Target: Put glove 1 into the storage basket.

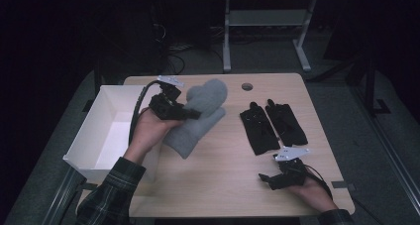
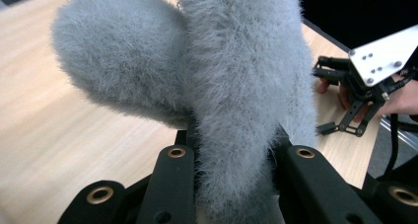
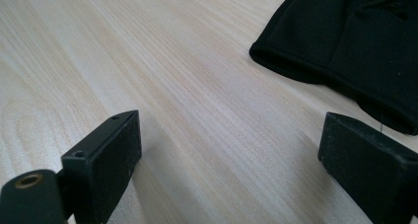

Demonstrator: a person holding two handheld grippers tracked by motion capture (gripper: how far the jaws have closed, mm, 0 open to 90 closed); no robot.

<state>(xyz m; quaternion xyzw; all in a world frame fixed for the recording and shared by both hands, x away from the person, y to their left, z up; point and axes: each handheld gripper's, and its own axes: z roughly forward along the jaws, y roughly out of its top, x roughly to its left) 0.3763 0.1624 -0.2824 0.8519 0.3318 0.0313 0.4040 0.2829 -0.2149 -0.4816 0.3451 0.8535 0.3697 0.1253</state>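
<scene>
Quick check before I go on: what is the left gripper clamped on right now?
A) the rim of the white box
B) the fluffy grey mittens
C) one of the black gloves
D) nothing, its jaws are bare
B: in the left gripper view the grey mittens are pinched between the jaws of the left gripper, while the black gloves lie flat on the table and the white box sits untouched.

Fluffy grey mitten [image 1: 200, 117], lifted, hanging
</scene>
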